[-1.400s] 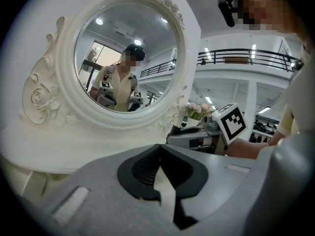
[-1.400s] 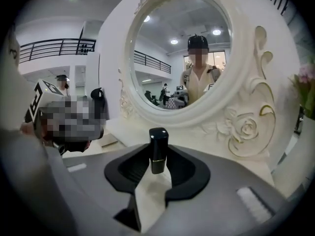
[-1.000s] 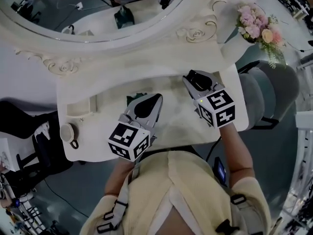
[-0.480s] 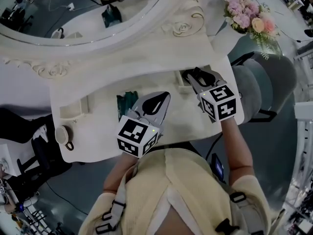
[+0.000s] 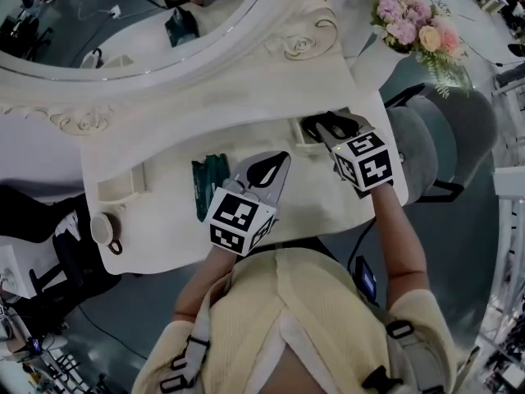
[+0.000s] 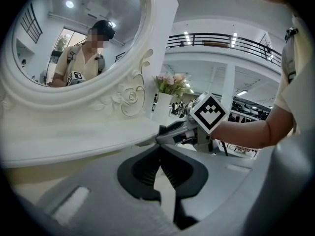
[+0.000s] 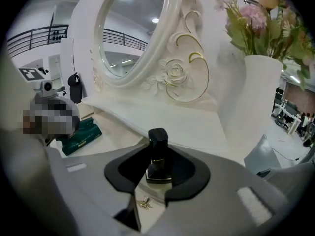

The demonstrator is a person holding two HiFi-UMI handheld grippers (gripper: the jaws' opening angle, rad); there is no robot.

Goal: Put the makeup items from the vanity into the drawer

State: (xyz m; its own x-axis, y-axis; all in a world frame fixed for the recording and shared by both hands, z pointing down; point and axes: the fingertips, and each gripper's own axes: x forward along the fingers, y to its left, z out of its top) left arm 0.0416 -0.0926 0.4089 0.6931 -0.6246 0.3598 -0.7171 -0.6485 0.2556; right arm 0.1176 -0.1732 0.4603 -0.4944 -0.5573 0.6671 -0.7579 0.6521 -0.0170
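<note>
You hold the small dark glass bottle with the black cap (image 7: 158,151) by its narrow upper part only, pinched upright between the pads of your right hand-held gripper (image 5: 321,127). That is a slim purchase. If you tilt the wrist further or knock the base on the edge of what looks like the little open white drawer (image 5: 304,142), I expect the bottle to swivel in the pads or slip out and fall on the white vanity table (image 5: 164,220). Spreading the jaws before the base rests on something would likely topple it, so lower it fully first.

The bottle sits right at the fingertips, its cap standing above them and its base below, just over the small gold knob (image 7: 144,204) at the table's right end. Your left hand-held gripper (image 5: 271,171) is pressed together at its tips with nothing between them, beside the flat teal box (image 5: 207,185) that lies on the table, not yet put away.
</note>
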